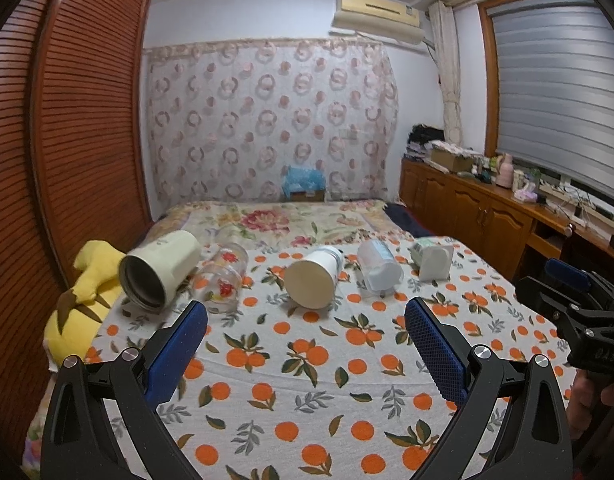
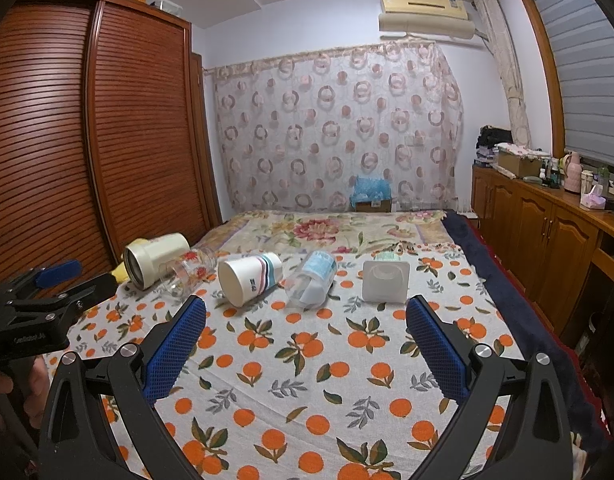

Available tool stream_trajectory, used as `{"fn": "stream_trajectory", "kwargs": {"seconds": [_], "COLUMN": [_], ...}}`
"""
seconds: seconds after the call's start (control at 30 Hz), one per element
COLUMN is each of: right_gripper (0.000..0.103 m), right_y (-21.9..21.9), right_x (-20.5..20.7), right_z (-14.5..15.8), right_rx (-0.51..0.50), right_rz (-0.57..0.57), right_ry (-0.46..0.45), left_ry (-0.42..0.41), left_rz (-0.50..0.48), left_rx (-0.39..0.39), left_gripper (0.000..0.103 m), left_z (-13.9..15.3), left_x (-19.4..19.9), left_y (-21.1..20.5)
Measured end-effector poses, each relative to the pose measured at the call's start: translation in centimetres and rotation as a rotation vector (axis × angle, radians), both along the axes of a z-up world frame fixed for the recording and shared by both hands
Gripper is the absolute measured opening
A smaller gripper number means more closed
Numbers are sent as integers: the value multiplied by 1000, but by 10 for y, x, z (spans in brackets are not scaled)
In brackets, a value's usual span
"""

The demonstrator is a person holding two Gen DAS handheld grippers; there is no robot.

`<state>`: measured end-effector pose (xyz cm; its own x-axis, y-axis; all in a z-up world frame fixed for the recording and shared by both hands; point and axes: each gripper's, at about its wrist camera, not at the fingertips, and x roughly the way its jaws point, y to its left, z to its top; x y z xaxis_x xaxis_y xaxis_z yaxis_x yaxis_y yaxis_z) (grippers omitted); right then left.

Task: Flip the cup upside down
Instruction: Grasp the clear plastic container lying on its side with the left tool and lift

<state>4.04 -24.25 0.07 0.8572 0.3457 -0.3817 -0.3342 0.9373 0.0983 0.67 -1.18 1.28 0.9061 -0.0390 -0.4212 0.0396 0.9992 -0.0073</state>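
**Left wrist view: five cups on their sides, both grippers wide and empty**

Ahead of the left gripper (image 1: 307, 344), spread wide and holding nothing, a row of cups lies tipped over on the bed (image 1: 327, 392) (orange-print cover). Far left ahead is a cream mug (image 1: 163, 270), touching a clear glass (image 1: 223, 280) with red flowers. Straight ahead lies a white paper cup (image 1: 313, 280), mouth toward the camera. Right of it are a clear plastic cup (image 1: 379, 268) and a square white cup (image 1: 435, 258). The right gripper (image 2: 307, 344) is equally wide and empty, well short of the cups.
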Motion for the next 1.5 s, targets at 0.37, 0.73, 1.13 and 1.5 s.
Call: {"fn": "stream_trajectory", "kwargs": {"seconds": [0.37,0.73,1.13,1.5], "right_gripper": [101,101,92,92], "right_y": [-13,-38,-45,-46], "right_x": [38,86,121,119], "right_z": [-28,-34,-51,-55], "right_rx": [-57,-32,-30,-24], "right_rz": [1,-20,7,27], "right_ry": [95,161,260,272], "left_ry": [111,187,321,485], "left_rz": [-86,-184,-261,-230], "left_rx": [33,62,103,137], "left_gripper": [95,95,78,64], "left_z": [-31,-40,-42,-63], "left_x": [50,113,192,259], "left_y": [-13,-40,-80,-110]}}
